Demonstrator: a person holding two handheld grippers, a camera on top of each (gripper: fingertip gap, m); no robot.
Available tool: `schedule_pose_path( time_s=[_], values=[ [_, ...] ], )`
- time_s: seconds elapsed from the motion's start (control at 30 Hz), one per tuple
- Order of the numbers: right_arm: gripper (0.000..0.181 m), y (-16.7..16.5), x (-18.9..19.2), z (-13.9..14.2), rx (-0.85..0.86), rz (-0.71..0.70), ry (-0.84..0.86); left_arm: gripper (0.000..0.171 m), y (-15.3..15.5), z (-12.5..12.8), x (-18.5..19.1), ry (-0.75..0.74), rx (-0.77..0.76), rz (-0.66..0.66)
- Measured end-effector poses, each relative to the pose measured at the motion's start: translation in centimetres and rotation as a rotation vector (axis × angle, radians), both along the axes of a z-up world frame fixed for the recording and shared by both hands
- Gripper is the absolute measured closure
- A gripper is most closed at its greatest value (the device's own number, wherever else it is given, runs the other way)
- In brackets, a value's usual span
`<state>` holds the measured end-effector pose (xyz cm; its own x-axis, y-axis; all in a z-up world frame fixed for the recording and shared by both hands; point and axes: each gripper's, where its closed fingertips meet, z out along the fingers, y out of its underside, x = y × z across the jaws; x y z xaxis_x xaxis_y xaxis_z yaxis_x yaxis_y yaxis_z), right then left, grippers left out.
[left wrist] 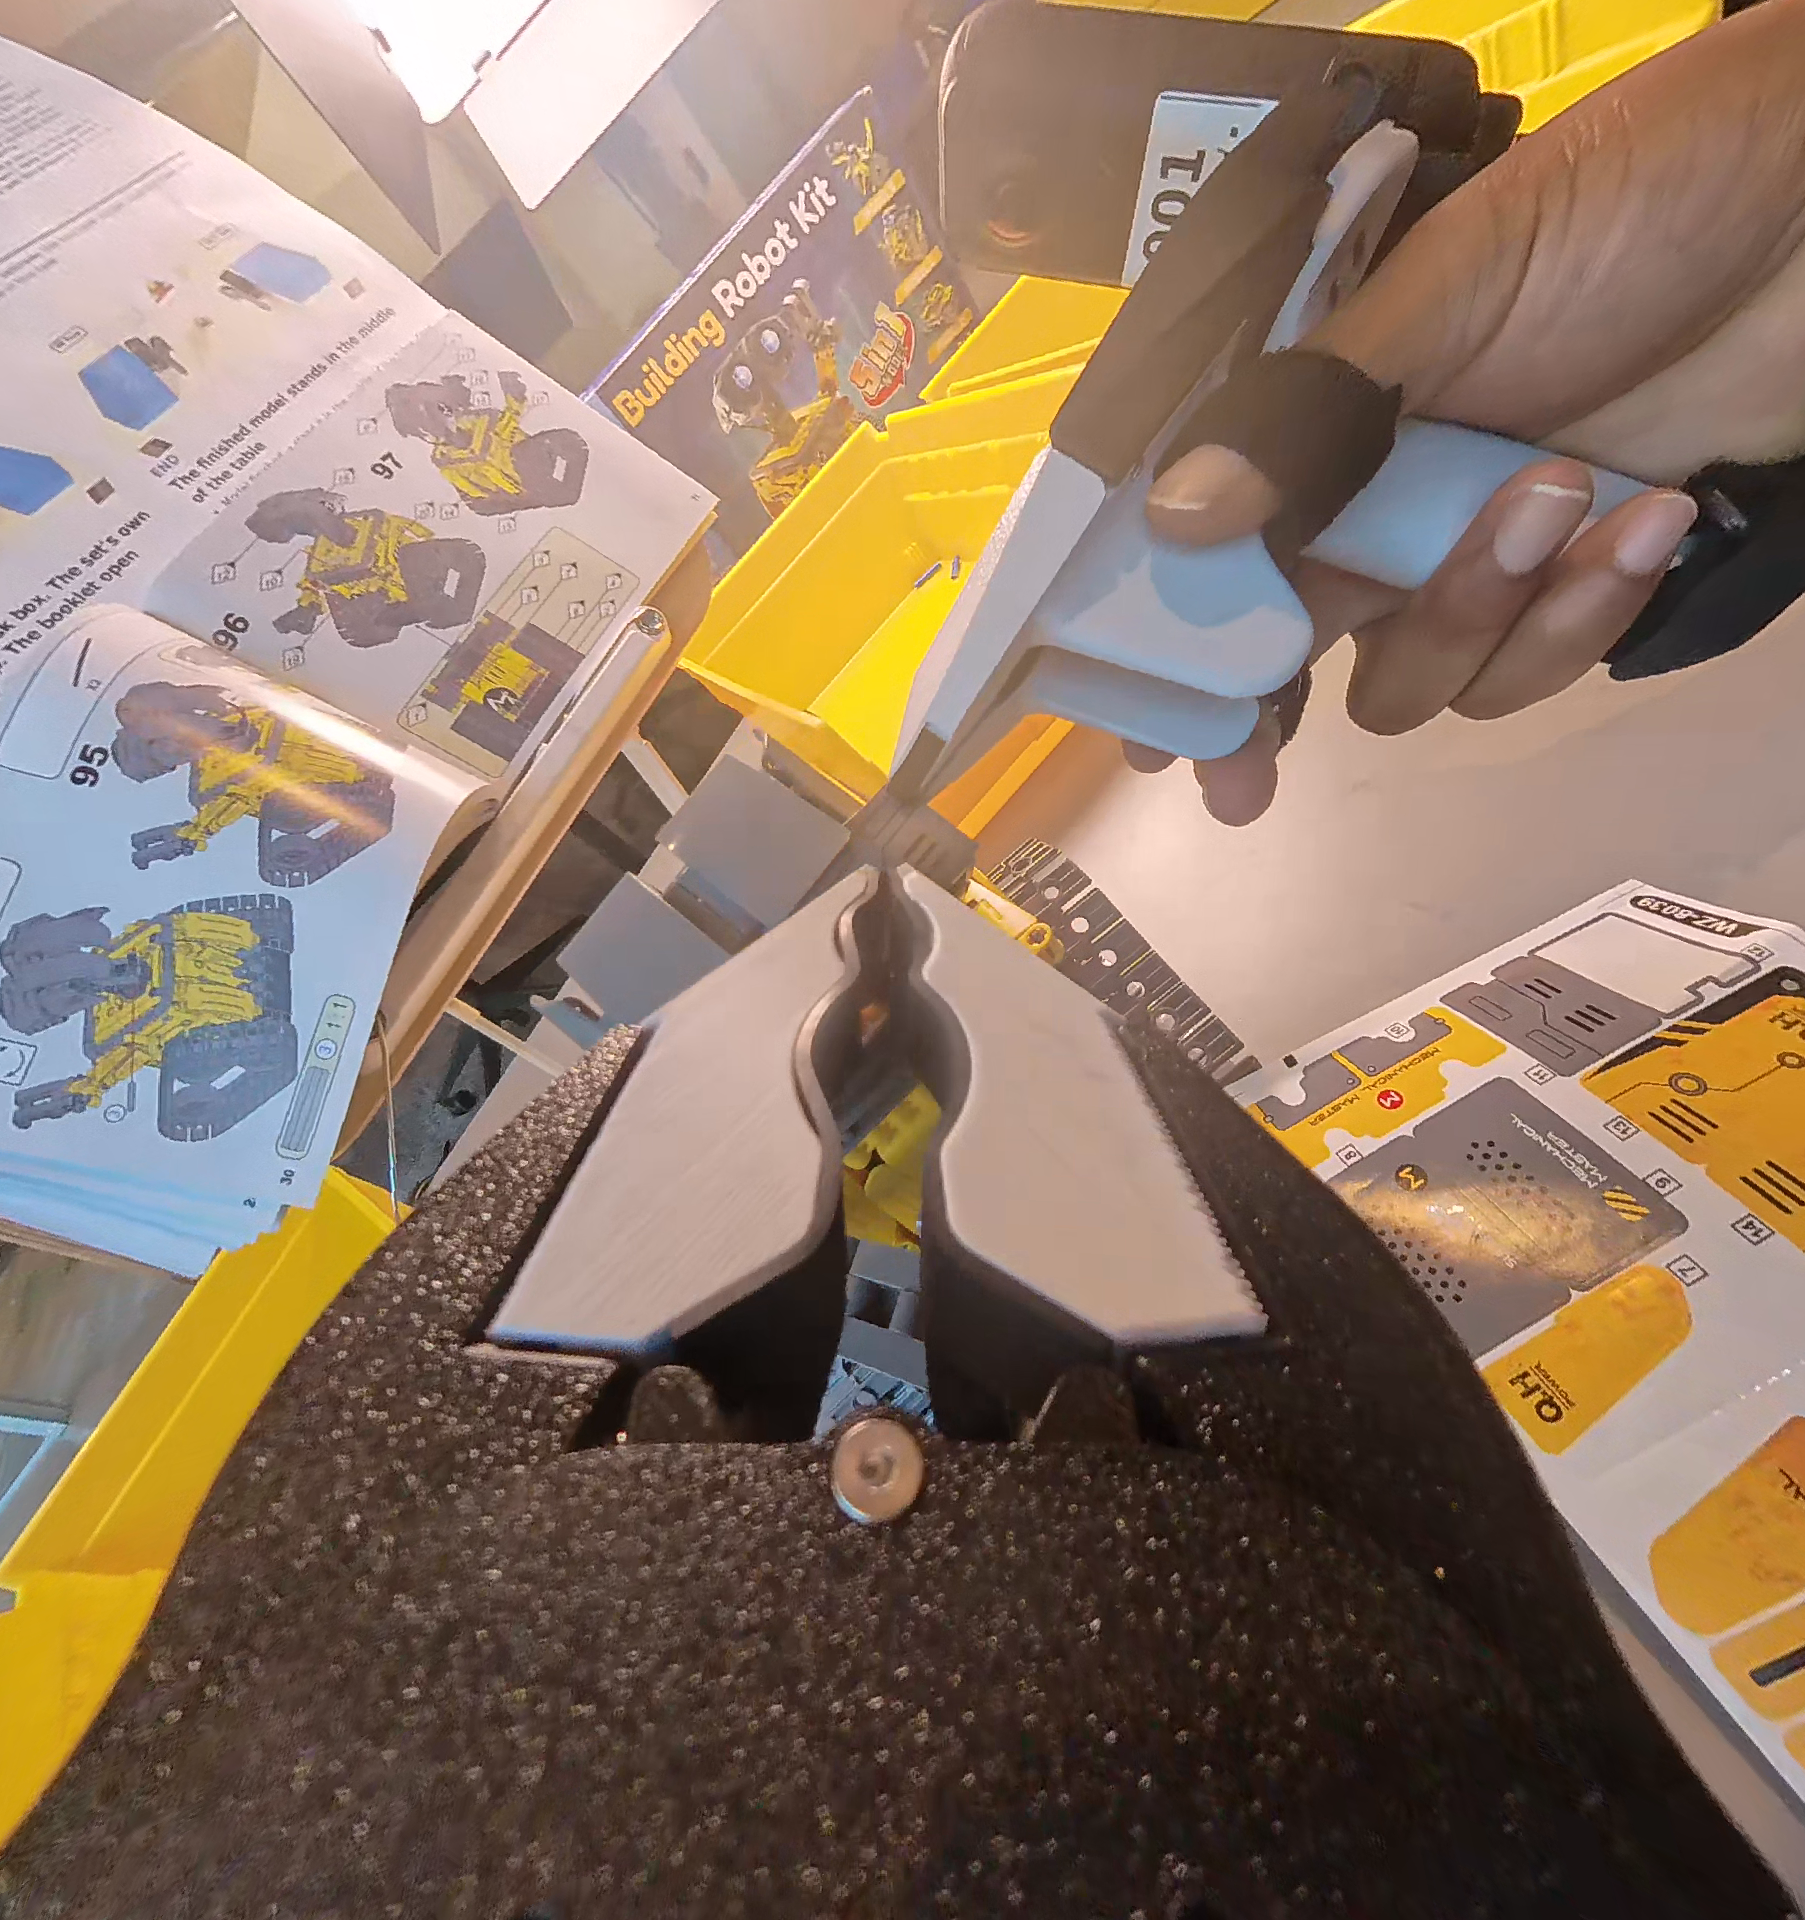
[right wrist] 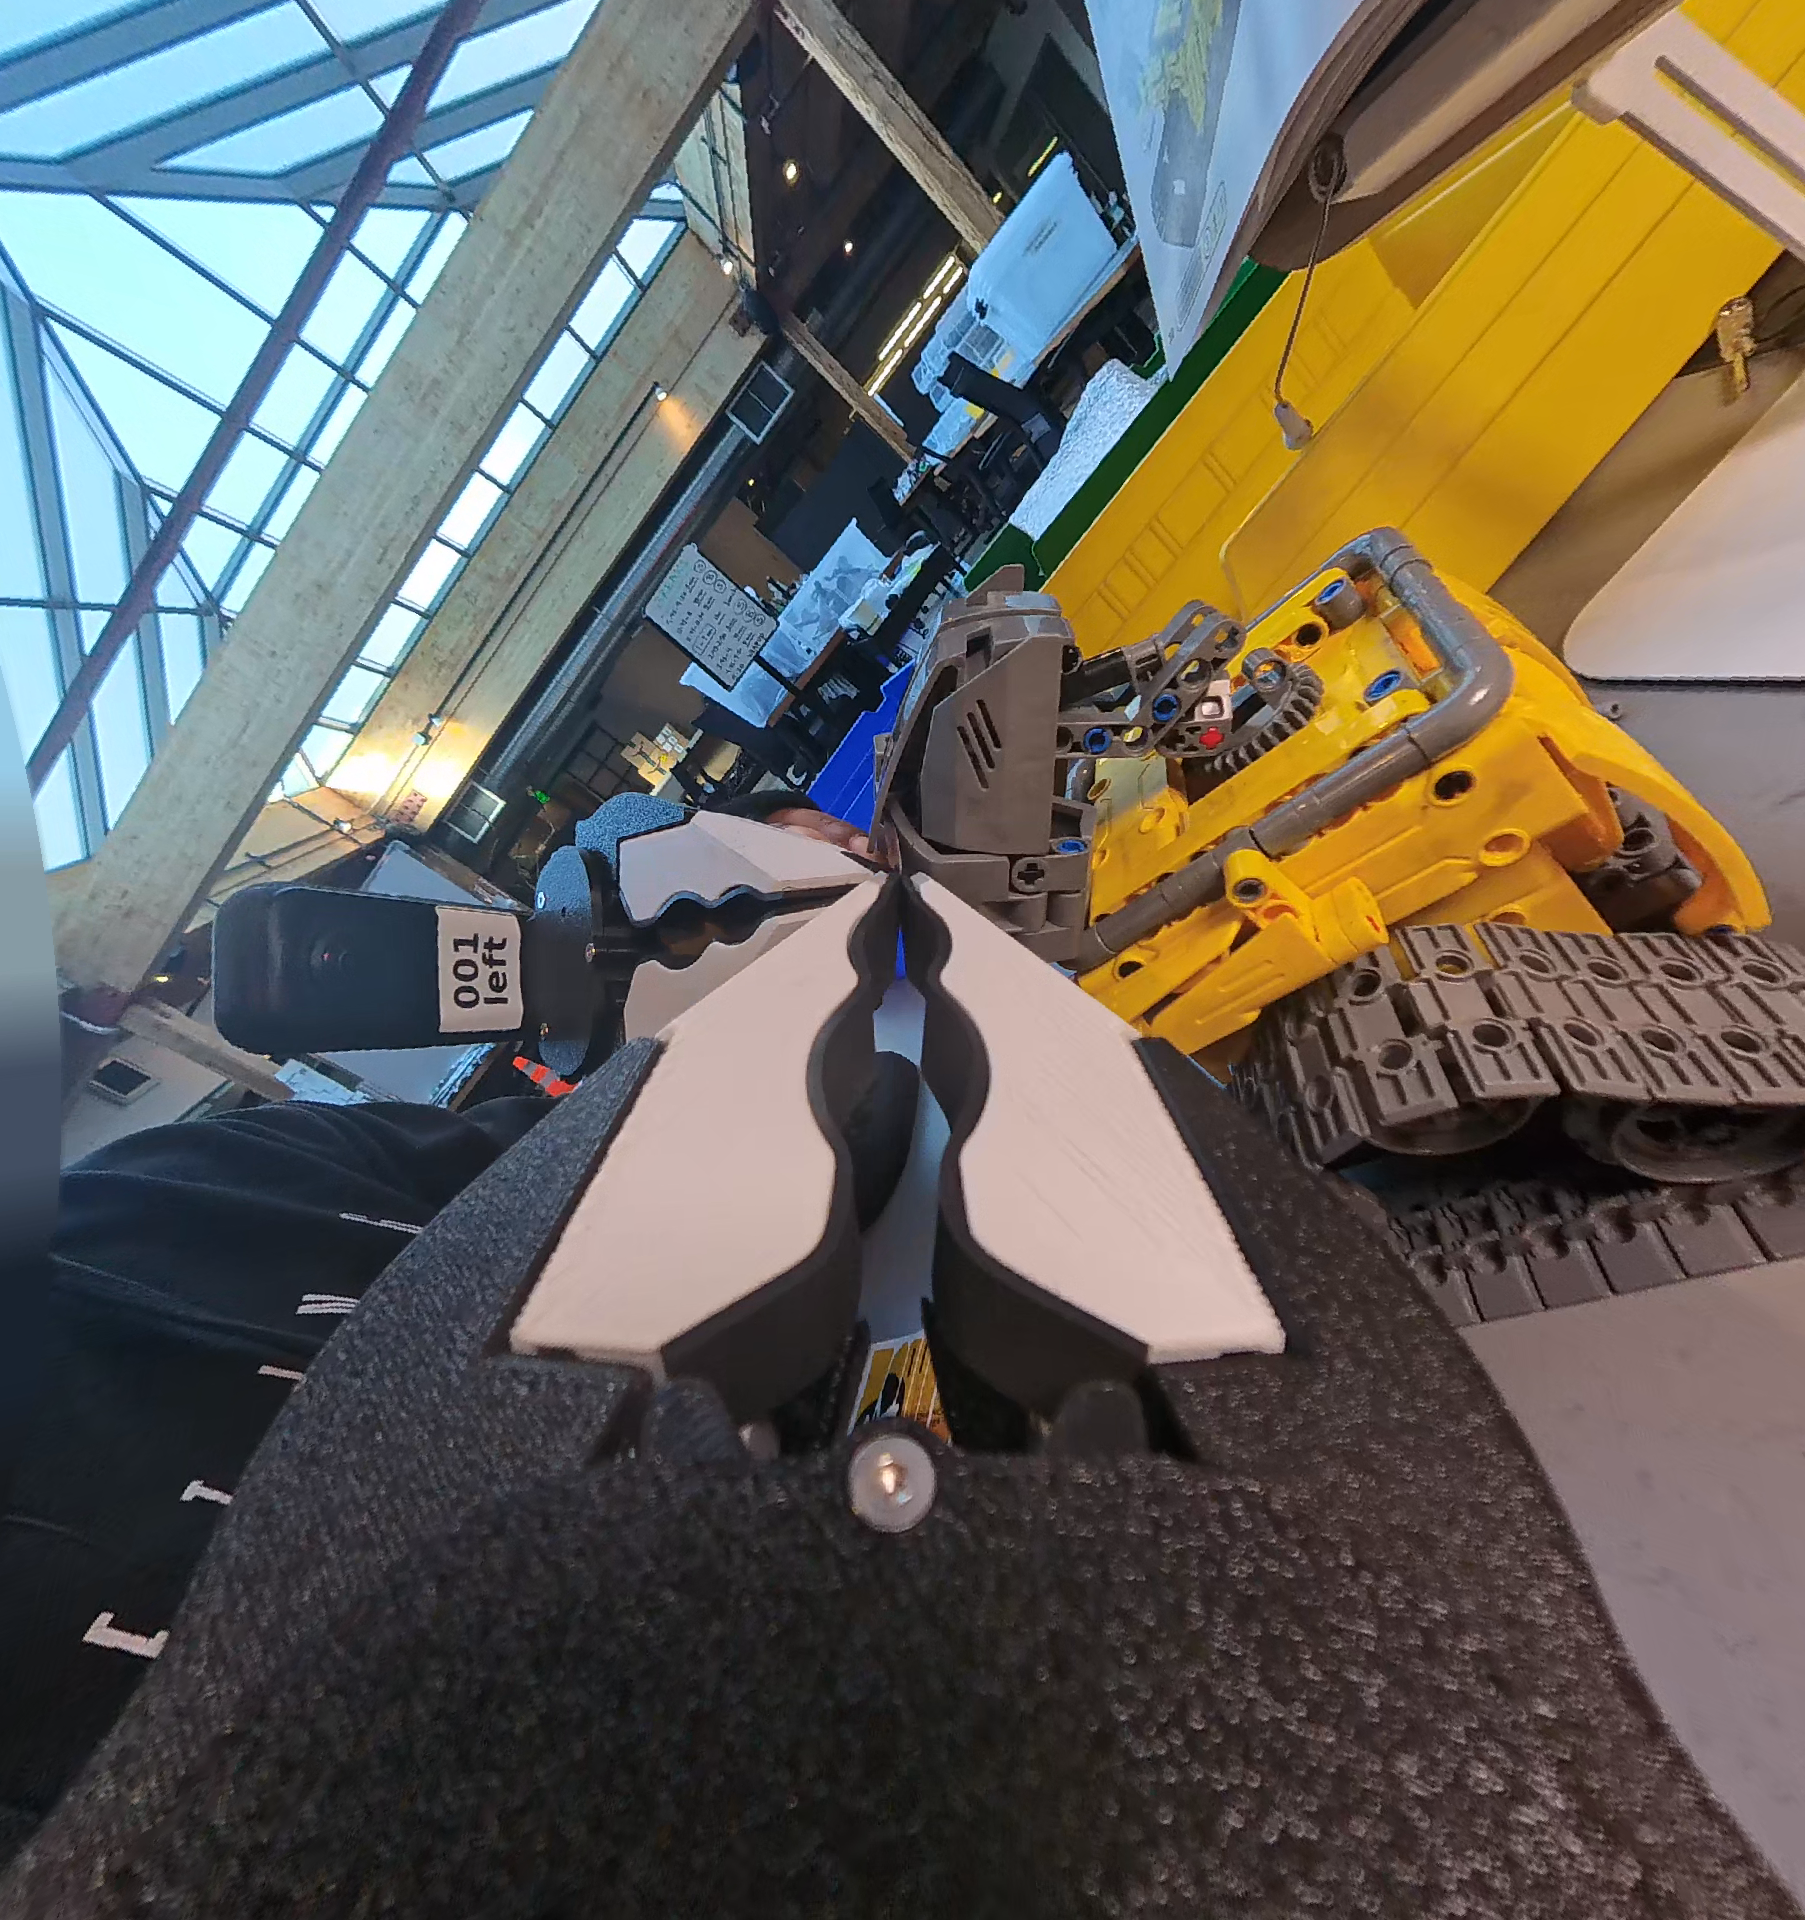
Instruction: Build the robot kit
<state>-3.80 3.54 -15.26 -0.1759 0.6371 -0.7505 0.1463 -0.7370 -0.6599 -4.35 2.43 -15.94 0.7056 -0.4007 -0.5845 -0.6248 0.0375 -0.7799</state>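
In the left wrist view we see our left gripper [left wrist: 885, 883] with its two grey fingers drawn together at the tips, pinched on a small dark piece [left wrist: 903, 831] at about twelve o'clock from centre. The right gripper [left wrist: 903, 800] comes down from one o'clock, held in a person's hand [left wrist: 1563, 416], and its tips meet that same dark piece from above; whether it grips the piece or merely touches it we cannot tell. An open instruction booklet [left wrist: 202, 623] stands propped at ten o'clock, a kit box [left wrist: 773, 343] leans behind it at twelve, yellow bins [left wrist: 929, 540] lie around, and a sticker sheet [left wrist: 1604, 1195] lies flat at three o'clock. In the right wrist view our right gripper [right wrist: 896, 883] shows its fingers closed tip to tip, right against the grey head of a yellow and grey tracked brick robot [right wrist: 1345, 831] lying at two o'clock on the pale table [right wrist: 1656, 1507]. The left gripper [right wrist: 856, 878] reaches in from nine o'clock, its tips meeting ours.
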Motion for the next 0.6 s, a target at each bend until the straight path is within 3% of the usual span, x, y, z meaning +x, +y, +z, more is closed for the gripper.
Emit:
schedule_pose_path(
  time_s=[0.6],
  values=[
    [0.181,0.07,-0.02,0.11,-0.068,-0.008,0.032,0.171,-0.02,0.43,-0.18,-0.032,0.004,0.009]
  ],
)
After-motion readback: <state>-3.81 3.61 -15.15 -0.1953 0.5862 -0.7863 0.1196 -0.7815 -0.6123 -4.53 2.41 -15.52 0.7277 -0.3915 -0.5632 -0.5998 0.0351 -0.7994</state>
